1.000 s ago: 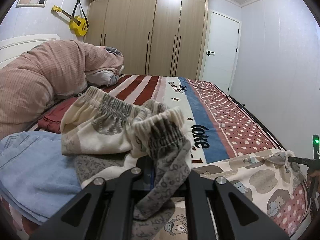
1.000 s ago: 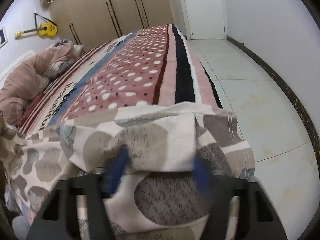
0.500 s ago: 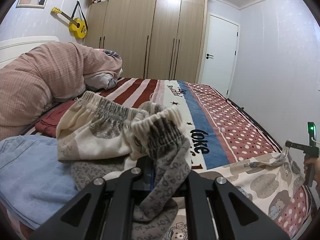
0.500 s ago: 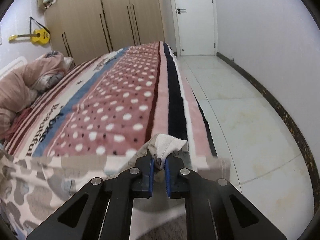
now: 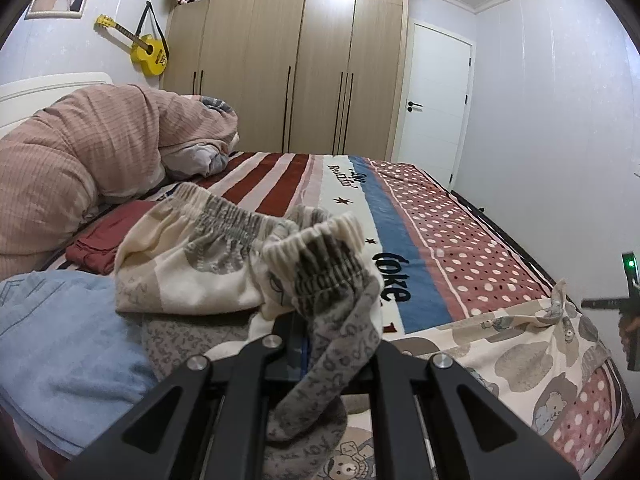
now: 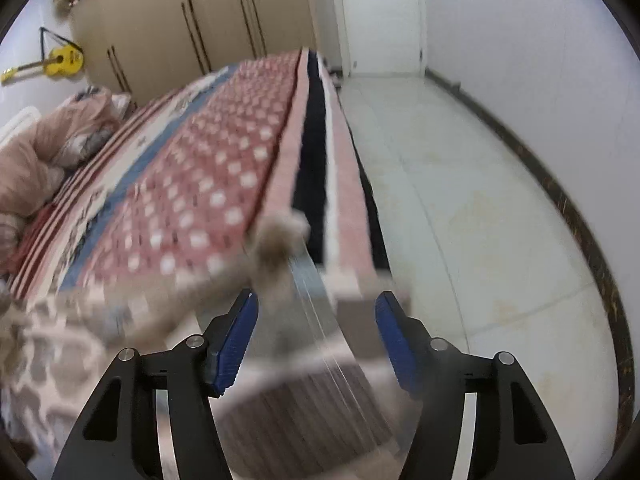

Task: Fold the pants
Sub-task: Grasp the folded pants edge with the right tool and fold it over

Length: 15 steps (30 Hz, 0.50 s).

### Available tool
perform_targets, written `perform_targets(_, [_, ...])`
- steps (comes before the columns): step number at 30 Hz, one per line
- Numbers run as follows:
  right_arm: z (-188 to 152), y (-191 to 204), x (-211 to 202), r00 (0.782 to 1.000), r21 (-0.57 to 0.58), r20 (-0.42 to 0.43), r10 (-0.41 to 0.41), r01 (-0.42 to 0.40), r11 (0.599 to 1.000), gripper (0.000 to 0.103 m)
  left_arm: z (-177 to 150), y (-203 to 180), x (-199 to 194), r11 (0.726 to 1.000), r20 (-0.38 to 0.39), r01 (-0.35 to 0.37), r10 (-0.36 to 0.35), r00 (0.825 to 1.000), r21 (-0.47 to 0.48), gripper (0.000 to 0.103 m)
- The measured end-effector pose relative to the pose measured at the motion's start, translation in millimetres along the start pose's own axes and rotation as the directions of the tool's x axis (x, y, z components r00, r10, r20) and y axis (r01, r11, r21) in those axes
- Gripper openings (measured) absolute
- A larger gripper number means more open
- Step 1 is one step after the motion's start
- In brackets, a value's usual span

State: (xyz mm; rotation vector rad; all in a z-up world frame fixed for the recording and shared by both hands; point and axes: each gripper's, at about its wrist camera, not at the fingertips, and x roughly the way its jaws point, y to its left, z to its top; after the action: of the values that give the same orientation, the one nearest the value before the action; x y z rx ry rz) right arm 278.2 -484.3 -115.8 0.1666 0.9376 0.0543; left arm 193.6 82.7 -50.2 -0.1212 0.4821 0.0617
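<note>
The pants [image 5: 516,356] are cream with grey blobs and bear prints, stretched along the bed's near edge. My left gripper [image 5: 320,340] is shut on their gathered elastic waistband [image 5: 320,256], bunched above the fingers. My right gripper [image 6: 316,320] is open, its blue pads [image 6: 240,332] wide apart. The leg hem [image 6: 280,240] sits blurred between and above them, slipping free. In the left wrist view the right gripper [image 5: 628,312] shows at the far right, just beside the raised hem [image 5: 560,296].
The bed cover [image 5: 440,240] is striped and dotted. A folded blue garment [image 5: 60,340] and a dark red one [image 5: 100,244] lie at left. A pink duvet [image 5: 80,152] is piled by the headboard. Tiled floor [image 6: 480,200] lies to the bed's right.
My right gripper was shut on the leg hem half a second ago and has now opened; the hem is falling from it. The left gripper keeps its hold on the waistband.
</note>
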Motion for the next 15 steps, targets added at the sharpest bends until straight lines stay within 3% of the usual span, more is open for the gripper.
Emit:
perform_targets(3, [-26.5,-17.3,-0.9,0.996,0.052,-0.06,0.067,-0.064,0.997,0.058,-1.0,-0.7,0.0,1.0,-0.006,0.007,-0.007,1.0,0.006,0.005])
perform_targets(8, [-50.9,-26.5,-1.7,0.993,0.089,-0.059,0.103,-0.098,0.991,0.06,-1.5,-0.9,0.7,1.0,-0.015,0.017,-0.016,1.0,0.01,0.005])
perform_targets(9, [-53.3,-26.5,-3.6,0.993,0.091,-0.049,0.11,-0.105,0.99,0.052,-1.4,-0.7,0.8,1.0,-0.015,0.019,-0.019,1.0,0.011,0.005])
perform_targets(10, [-55.7,-25.4,-6.9,0.993,0.086,-0.033,0.118,-0.114,0.99,0.034,-1.3,-0.9,0.4,1.0,-0.016,0.022,-0.022,1.0,0.012,0.005])
perform_targets(11, [-57.5,-22.8,-10.5,0.993,0.072,-0.019,0.113,-0.111,0.991,0.028,-1.5,-1.8,-0.1,1.0,-0.016,0.024,-0.024,1.0,0.012,0.005])
perform_targets(13, [-61.5,-17.2,-18.1,0.996,0.042,0.013,0.092,-0.092,0.995,0.005,-1.9,-2.5,-1.1,0.999,-0.015,0.031,-0.031,0.999,0.009,0.005])
perform_targets(15, [-62.1,-10.5,-23.3,0.996,0.027,0.04,0.077,-0.078,0.997,0.004,-1.6,-2.4,-1.0,0.999,-0.016,0.036,-0.035,0.999,0.008,0.005])
